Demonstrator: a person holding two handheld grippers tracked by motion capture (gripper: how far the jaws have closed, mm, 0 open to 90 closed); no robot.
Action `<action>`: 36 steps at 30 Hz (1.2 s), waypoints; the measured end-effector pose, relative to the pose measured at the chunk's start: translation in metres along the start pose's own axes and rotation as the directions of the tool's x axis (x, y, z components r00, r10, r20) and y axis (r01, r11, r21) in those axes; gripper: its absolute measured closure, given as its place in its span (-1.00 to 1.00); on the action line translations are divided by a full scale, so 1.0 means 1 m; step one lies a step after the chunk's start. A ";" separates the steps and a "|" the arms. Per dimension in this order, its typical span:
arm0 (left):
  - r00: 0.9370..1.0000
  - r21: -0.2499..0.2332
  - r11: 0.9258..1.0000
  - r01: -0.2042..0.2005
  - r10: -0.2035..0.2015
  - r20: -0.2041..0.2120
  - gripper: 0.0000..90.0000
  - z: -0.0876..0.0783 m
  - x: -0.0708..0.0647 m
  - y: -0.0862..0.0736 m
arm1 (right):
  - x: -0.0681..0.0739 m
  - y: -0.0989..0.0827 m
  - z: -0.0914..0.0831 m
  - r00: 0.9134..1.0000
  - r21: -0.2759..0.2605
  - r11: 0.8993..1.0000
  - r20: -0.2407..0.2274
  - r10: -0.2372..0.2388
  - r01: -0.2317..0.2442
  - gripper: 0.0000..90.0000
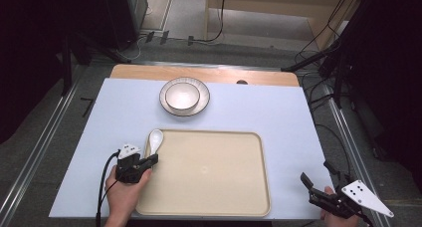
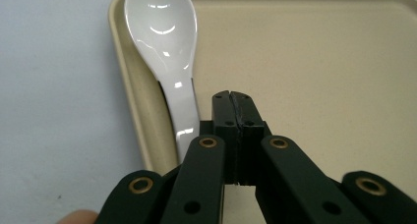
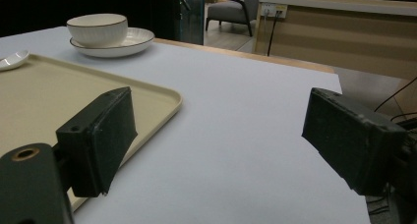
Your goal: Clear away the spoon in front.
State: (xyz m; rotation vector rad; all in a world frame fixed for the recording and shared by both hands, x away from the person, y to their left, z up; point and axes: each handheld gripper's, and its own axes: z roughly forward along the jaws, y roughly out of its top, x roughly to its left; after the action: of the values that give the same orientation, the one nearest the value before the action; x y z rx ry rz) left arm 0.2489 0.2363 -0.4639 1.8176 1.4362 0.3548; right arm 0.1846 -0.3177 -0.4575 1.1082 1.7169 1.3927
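Note:
A white ceramic spoon [image 1: 155, 139] lies on the far left corner of a beige tray [image 1: 214, 177], its bowl end resting on the rim. In the left gripper view the spoon [image 2: 164, 42] runs down beside the tray's left rim [image 2: 133, 101], just left of the jaws. My left gripper [image 1: 153, 160] [image 2: 234, 100] is shut, the jaws pressed together with nothing between them, over the tray beside the spoon's handle. My right gripper [image 1: 316, 170] [image 3: 221, 121] stands open over the white table cover, off the tray's near right corner.
A white bowl [image 1: 182, 96] sits on a ribbed plate [image 1: 200, 105] beyond the tray, seen far left as bowl [image 3: 97, 27] and plate [image 3: 135, 40] in the right gripper view. The white cover [image 1: 278, 112] ends at a wooden table edge at the back.

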 end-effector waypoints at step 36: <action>0.996 -0.223 0.973 -0.063 0.076 0.047 -1.00 -0.052 0.029 0.013 | -0.001 0.000 -0.001 1.000 -0.002 1.000 0.003 0.001 -0.001 -0.70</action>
State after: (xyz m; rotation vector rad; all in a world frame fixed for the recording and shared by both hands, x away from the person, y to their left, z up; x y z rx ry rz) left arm 0.2342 0.2827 -0.4270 1.6862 1.2451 0.4774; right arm 0.1843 -0.3189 -0.4571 1.1092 1.7134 1.3923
